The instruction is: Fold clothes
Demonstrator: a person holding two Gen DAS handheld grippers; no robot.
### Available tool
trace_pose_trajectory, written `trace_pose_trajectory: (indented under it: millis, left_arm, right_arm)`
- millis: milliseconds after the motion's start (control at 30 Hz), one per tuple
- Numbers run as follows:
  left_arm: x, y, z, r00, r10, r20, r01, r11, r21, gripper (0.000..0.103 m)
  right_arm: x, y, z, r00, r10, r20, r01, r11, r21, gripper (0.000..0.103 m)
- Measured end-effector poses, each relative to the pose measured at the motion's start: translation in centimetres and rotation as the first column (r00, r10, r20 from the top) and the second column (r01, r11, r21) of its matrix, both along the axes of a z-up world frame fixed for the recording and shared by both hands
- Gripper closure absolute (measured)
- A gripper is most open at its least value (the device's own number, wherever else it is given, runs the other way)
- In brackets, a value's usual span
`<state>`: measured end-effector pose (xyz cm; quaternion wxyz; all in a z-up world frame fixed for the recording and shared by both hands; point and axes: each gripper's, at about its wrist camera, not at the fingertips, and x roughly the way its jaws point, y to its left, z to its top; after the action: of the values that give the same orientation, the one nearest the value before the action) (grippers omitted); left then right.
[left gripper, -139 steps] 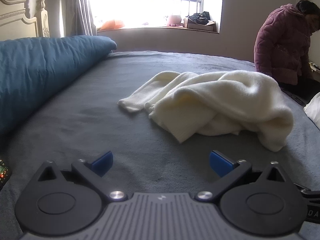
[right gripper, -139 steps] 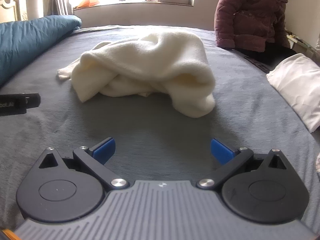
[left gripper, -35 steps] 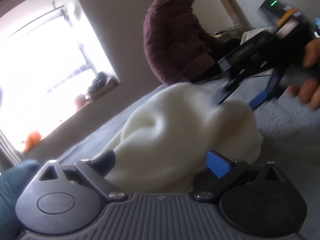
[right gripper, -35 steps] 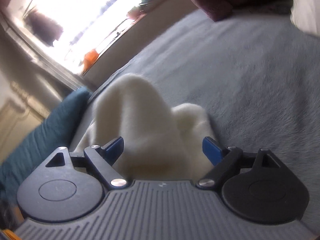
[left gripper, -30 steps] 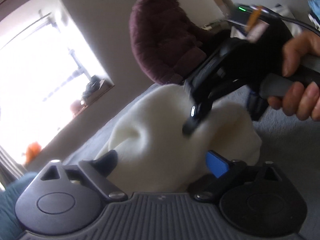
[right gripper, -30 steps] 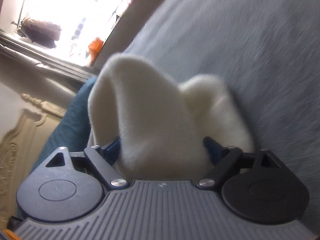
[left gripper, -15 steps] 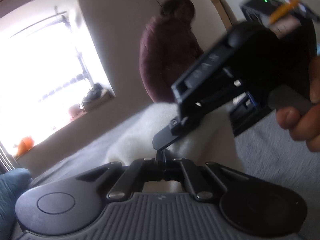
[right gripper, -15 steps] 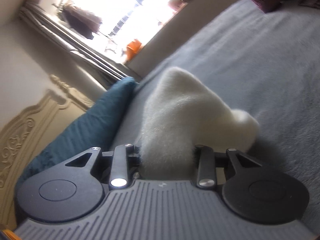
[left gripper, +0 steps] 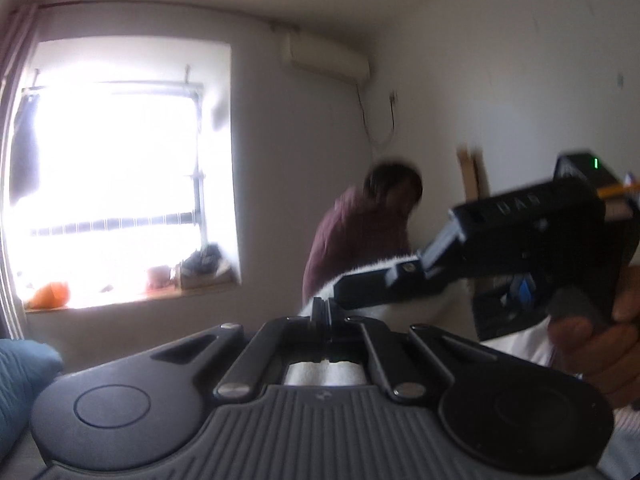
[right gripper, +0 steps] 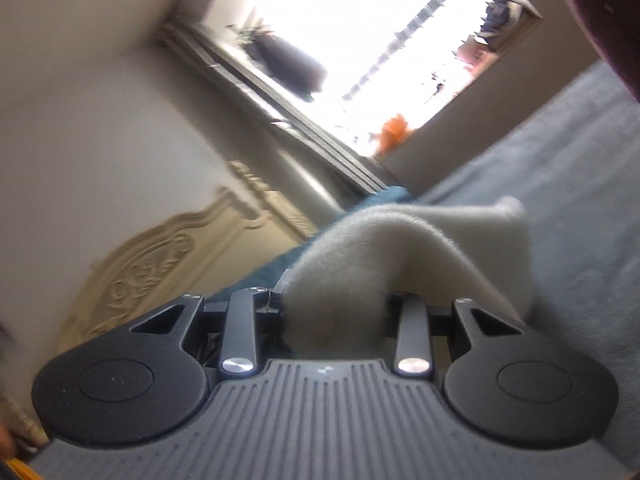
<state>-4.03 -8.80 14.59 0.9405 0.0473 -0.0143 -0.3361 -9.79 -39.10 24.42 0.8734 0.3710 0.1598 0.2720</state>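
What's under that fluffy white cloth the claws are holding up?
Under the white cloth pinched in the right claw lie the grey bedspread and a teal quilt. Whatever lies directly beneath the cloth is hidden.

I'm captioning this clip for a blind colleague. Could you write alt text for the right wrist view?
The right gripper has its jaws clamped on a thick bunch of a cream fleece garment, which trails away toward a grey bed cover. The view is tilted, with a bright window, a carved cream headboard and a teal quilt behind.
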Motion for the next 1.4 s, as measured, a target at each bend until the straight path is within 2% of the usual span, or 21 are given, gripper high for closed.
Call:
trace_pose_trajectory:
  millis: [67, 167, 267, 367, 400, 467, 500, 567, 600, 633, 667, 767, 867, 933, 1033, 1133, 1167, 1200, 1233, 1300, 1400]
  left_arm:
    - [-1.0, 1.7, 2.2, 1.0, -0.007, 0.023, 0.009, 0.997, -0.071, 0.102]
    - [-1.6, 4.7, 4.3, 1.0, -0.012, -0.017, 0.009, 0.989, -0.148, 0.102]
    - [-0.8, 7.2, 3.1, 0.993, 0.072, -0.093, -0.085, 0.986, -0.145, 0.101]
    - [2.9, 9.0, -1.3, 0.95, 0.242, -0.2, -0.255, 0.966, -0.041, 0.089]
    - [4.2, 9.5, -3.3, 0.923, 0.305, -0.234, -0.31, 0.951, 0.019, 0.083]
    - [6.3, 10.8, -7.7, 0.846, 0.426, -0.319, -0.398, 0.905, 0.153, 0.081]
    - [6.9, 11.7, -9.7, 0.81, 0.457, -0.367, -0.415, 0.89, 0.192, 0.081]
    - [6.2, 12.9, -11.7, 0.787, 0.461, -0.409, -0.411, 0.887, 0.209, 0.074]
    - [5.8, 13.5, -12.8, 0.776, 0.463, -0.429, -0.409, 0.886, 0.217, 0.063]
    - [5.2, 13.6, -13.5, 0.783, 0.452, -0.428, -0.397, 0.892, 0.216, 0.053]
    - [4.5, 13.5, -13.9, 0.795, 0.441, -0.417, -0.381, 0.897, 0.223, 0.051]
    - [1.2, 13.3, -13.3, 0.843, 0.39, -0.371, -0.311, 0.916, 0.254, 0.038]
    - [-1.4, 12.1, -14.4, 0.879, 0.343, -0.331, -0.229, 0.913, 0.337, 0.036]
    - [-1.0, 10.6, -16.4, 0.889, 0.325, -0.322, -0.177, 0.893, 0.413, 0.036]
    - [0.0, 9.6, -19.9, 0.901, 0.304, -0.308, -0.114, 0.853, 0.509, 0.036]
    - [0.2, 8.0, -21.8, 0.918, 0.268, -0.294, -0.066, 0.832, 0.551, 0.036]
    - [0.3, 7.5, -22.2, 0.923, 0.251, -0.293, -0.05, 0.831, 0.554, 0.036]
    - [0.5, 7.0, -22.5, 0.928, 0.233, -0.291, -0.034, 0.83, 0.557, 0.036]
    - [0.7, 6.5, -22.8, 0.934, 0.217, -0.284, -0.021, 0.827, 0.562, 0.036]
    - [1.0, 5.5, -23.2, 0.946, 0.196, -0.26, -0.009, 0.814, 0.58, 0.036]
    - [1.5, 4.0, -23.6, 0.963, 0.171, -0.208, -0.008, 0.792, 0.611, 0.035]
  right_arm:
    - [-1.1, 1.2, 2.9, 0.999, 0.031, 0.044, -0.03, 0.999, -0.026, 0.071]
    - [-1.2, 3.1, 6.2, 0.994, 0.089, 0.066, -0.086, 0.995, -0.043, 0.071]
    - [1.2, 5.3, 6.5, 0.992, 0.126, 0.011, -0.125, 0.989, -0.073, 0.071]
    - [6.7, 7.1, 2.2, 0.972, 0.176, -0.156, -0.186, 0.981, -0.05, 0.062]
    - [8.6, 7.8, 0.1, 0.956, 0.192, -0.22, -0.207, 0.977, -0.047, 0.056]
    - [12.3, 8.8, -5.1, 0.919, 0.177, -0.354, -0.211, 0.975, -0.061, 0.044]
    - [13.7, 9.0, -7.4, 0.897, 0.136, -0.42, -0.182, 0.981, -0.072, 0.041]
    - [15.6, 8.2, -11.4, 0.849, 0.112, -0.516, -0.14, 0.99, -0.016, 0.041]
    - [15.7, 7.5, -12.3, 0.848, 0.131, -0.514, -0.132, 0.991, 0.034, 0.041]
    - [15.7, 6.7, -13.2, 0.848, 0.151, -0.508, -0.125, 0.989, 0.085, 0.041]
    - [15.7, 5.9, -14.0, 0.849, 0.171, -0.501, -0.118, 0.984, 0.135, 0.041]
    - [13.6, 3.3, -13.4, 0.901, 0.145, -0.408, -0.105, 0.988, 0.117, 0.039]
    - [11.0, 2.4, -12.7, 0.935, 0.104, -0.34, -0.134, 0.989, -0.066, 0.038]
    - [8.3, 3.5, -12.9, 0.95, 0.101, -0.294, -0.176, 0.954, -0.241, 0.038]
    - [3.4, 6.1, -14.6, 0.957, 0.148, -0.248, -0.254, 0.841, -0.479, 0.038]
    - [-0.2, 9.4, -18.0, 0.949, 0.183, -0.255, -0.311, 0.656, -0.688, 0.04]
    - [-0.1, 10.1, -19.1, 0.944, 0.178, -0.277, -0.326, 0.616, -0.717, 0.04]
    - [0.0, 10.7, -20.1, 0.939, 0.171, -0.299, -0.341, 0.576, -0.743, 0.053]
    - [0.2, 11.4, -21.2, 0.933, 0.163, -0.32, -0.357, 0.535, -0.766, 0.075]
    - [1.7, 10.8, -20.7, 0.934, 0.159, -0.32, -0.351, 0.587, -0.73, 0.091]
    - [4.2, 9.7, -19.0, 0.939, 0.162, -0.302, -0.329, 0.68, -0.655, 0.096]
